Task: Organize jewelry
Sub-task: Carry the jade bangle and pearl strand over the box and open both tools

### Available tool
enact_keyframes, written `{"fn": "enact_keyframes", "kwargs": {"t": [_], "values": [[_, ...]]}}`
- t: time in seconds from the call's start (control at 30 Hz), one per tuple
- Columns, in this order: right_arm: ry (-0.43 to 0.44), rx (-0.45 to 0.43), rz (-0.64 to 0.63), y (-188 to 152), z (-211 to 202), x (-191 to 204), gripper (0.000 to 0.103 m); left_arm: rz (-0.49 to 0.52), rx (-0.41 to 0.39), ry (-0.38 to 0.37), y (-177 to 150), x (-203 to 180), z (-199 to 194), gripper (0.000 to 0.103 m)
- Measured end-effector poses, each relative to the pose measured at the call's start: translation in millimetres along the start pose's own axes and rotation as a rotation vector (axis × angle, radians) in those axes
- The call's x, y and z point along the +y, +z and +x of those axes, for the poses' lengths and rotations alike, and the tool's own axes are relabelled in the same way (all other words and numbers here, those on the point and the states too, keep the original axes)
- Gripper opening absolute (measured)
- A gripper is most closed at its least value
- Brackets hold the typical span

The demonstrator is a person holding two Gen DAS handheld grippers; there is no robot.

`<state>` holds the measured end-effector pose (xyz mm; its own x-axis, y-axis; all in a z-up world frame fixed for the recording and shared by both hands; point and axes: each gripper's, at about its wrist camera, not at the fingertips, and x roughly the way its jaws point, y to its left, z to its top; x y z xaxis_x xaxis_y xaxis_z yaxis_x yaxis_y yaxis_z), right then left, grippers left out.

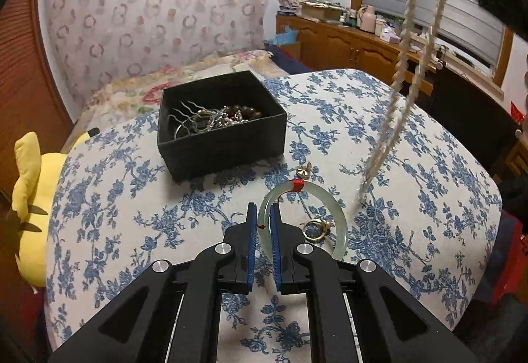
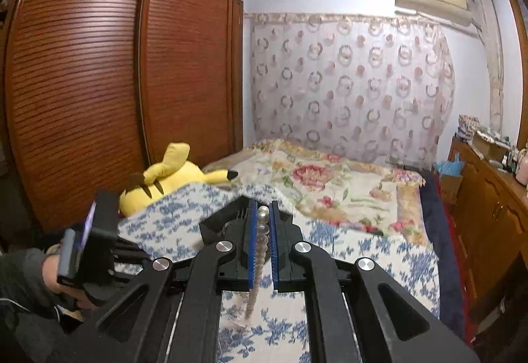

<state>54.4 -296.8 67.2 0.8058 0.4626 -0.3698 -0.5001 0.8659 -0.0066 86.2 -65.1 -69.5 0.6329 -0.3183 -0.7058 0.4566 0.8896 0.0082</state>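
Observation:
My left gripper (image 1: 263, 209) is shut on a pale green jade bangle (image 1: 340, 218) with a red thread wrap, low over the floral tablecloth (image 1: 132, 198). A gold ring (image 1: 316, 228) lies inside the bangle's arc. A small gold piece (image 1: 303, 171) lies just beyond it. A black box (image 1: 220, 129) with a hair comb, beads and other jewelry stands beyond. My right gripper (image 2: 263, 209) is shut on a pearl necklace (image 2: 262, 231), lifted high; the strand (image 1: 404, 73) hangs down at the right of the left wrist view, its end near the cloth.
A yellow plush toy (image 1: 31, 198) lies at the table's left edge. A bed with a floral cover (image 2: 330, 185) lies behind the table. A wooden wardrobe (image 2: 99, 66) stands left and a cluttered wooden sideboard (image 1: 356, 43) right.

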Motion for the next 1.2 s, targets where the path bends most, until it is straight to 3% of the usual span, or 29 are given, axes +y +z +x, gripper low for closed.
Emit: {"fn": "enact_keyframes", "kwargs": {"t": [0.4,0.7,1.2], "values": [[0.001,-0.026,-0.023,25.0,2.9,-3.0,0.008,-0.033,-0.063,0.027,22.8,14.2,-12.5,0.007],[0.012,0.007,-0.035,45.8,40.9,-3.5,0.008,-0.062,-0.107,0.049,45.0,31.9,-15.4,0.007],[0.035,-0.062,-0.058,101.4,87.2,-9.6,0.008,-0.12,-0.115,0.047,70.4,69.1,13.9,0.008]]}}
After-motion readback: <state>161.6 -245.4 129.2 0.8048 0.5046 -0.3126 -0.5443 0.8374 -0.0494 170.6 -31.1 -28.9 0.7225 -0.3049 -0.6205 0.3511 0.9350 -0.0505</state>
